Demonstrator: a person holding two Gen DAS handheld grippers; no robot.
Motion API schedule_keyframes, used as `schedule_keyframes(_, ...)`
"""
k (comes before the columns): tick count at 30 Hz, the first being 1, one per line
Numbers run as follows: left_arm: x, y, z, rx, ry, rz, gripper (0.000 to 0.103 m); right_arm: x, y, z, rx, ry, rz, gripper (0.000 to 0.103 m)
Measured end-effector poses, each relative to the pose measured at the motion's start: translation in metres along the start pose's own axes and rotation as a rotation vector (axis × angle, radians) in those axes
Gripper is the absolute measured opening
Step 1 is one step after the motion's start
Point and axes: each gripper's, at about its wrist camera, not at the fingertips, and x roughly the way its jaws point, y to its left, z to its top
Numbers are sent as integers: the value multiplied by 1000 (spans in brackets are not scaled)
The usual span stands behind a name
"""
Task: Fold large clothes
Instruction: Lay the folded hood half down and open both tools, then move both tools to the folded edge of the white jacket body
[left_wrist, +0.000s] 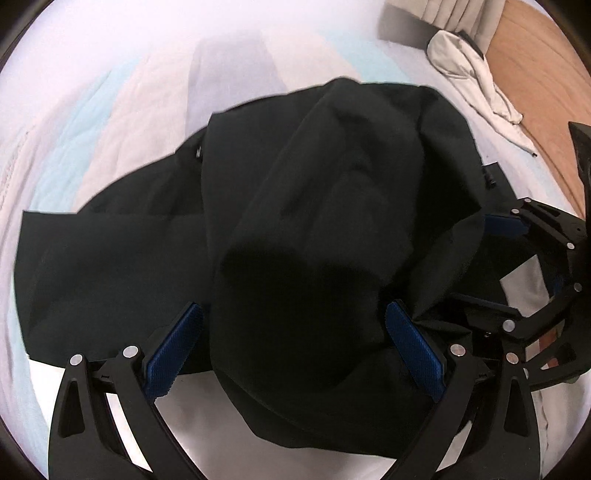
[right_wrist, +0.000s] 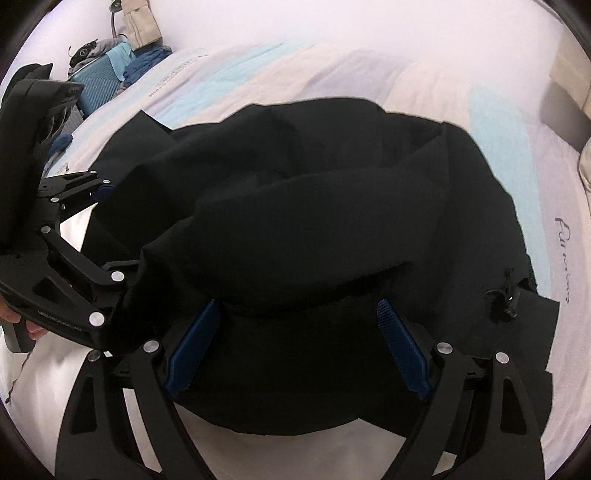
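Lying bunched on the striped bedsheet (left_wrist: 110, 110), the black garment (left_wrist: 332, 184) fills the middle of both views, with a fold heaped up on top of its flatter part. The left gripper (left_wrist: 295, 354) stands wide, a hump of the dark cloth between its blue pads (left_wrist: 173, 354); whether they press on it I cannot tell. The right gripper (right_wrist: 299, 350) is spread likewise over the garment's near edge. A white jacket (left_wrist: 476, 81) lies beyond the garment, near a wooden floor (left_wrist: 535, 74).
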Motion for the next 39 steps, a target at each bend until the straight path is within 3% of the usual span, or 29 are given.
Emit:
schedule_keyframes(18,17,-1,-8,-12,24,15,97,8,3,-15,19,40,-40,84)
schedule_keyframes(21,10,-6,-7,-29,15,10,97,-15,10,-15,2,-9,-98,91)
schedule_keyframes(25,-28,-5,-16,-61,-30,-11,97,-61,15,-28,16,-76,-121,96)
schedule_keyframes(28,-60,2,-32,-120,-34,-34,97,-100,16,-53,69,-78,-120,96)
schedule_keyframes(31,-94,13,-62,-188,-2,-59,97,-135,15,-88,179,-27,-108,96)
schedule_keyframes(39,-178,37,-147,-221,94,29,97,-217,27,-178,342,134,-203,96)
